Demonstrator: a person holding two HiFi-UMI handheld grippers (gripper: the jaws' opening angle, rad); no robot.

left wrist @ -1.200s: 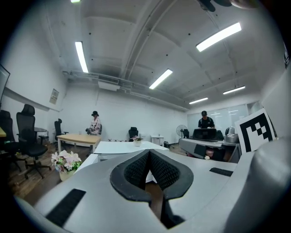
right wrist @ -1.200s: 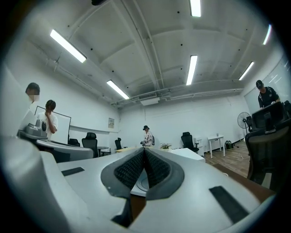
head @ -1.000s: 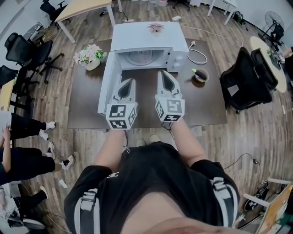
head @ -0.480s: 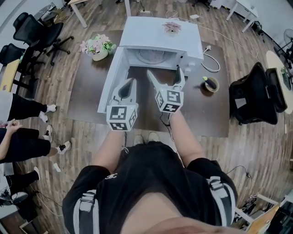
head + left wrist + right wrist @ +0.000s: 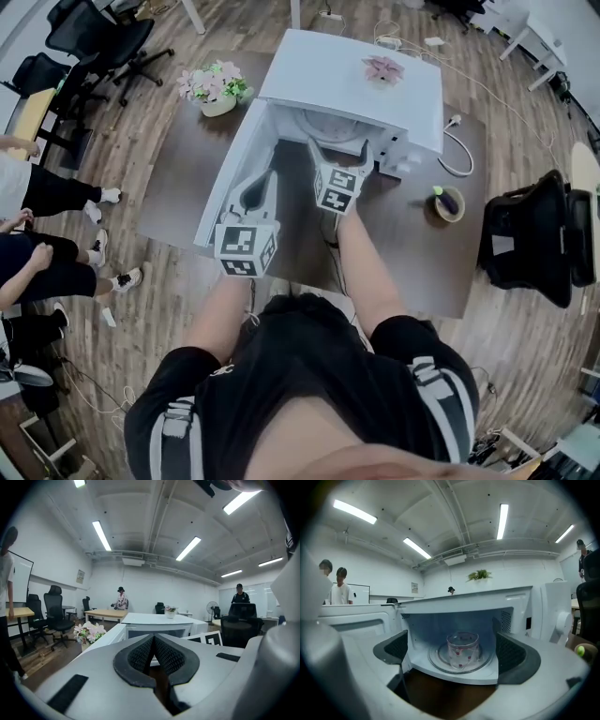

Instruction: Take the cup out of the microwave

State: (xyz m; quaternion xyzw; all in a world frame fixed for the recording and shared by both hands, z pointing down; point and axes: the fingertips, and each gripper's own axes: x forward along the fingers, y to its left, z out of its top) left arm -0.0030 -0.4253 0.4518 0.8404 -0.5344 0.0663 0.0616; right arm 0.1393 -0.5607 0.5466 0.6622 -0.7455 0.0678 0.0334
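- Right claw (image 5: 340,152): jaws, just opening, stand wide and empty at the mouth of the microwave (image 5: 361,80), upper centre.
- Cup (image 5: 462,649): clear, upright on the turntable inside, centred beyond the parted jaws, untouched.
- Left claw (image 5: 265,180): jaws together, gripping nothing, lower left beside the open door (image 5: 225,183).

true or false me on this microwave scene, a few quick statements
1. The door of the microwave stands open. True.
2. The cup lies on the floor. False: it stands upright inside the microwave, on the round plate.
3. The right tongs are shut on the cup. False: they have just been opening and stand wide apart at the microwave's mouth. The cup is further in, untouched.
4. The left tongs are shut with nothing in them. True.
5. A pot of flowers stands on the table beside the open door. True.
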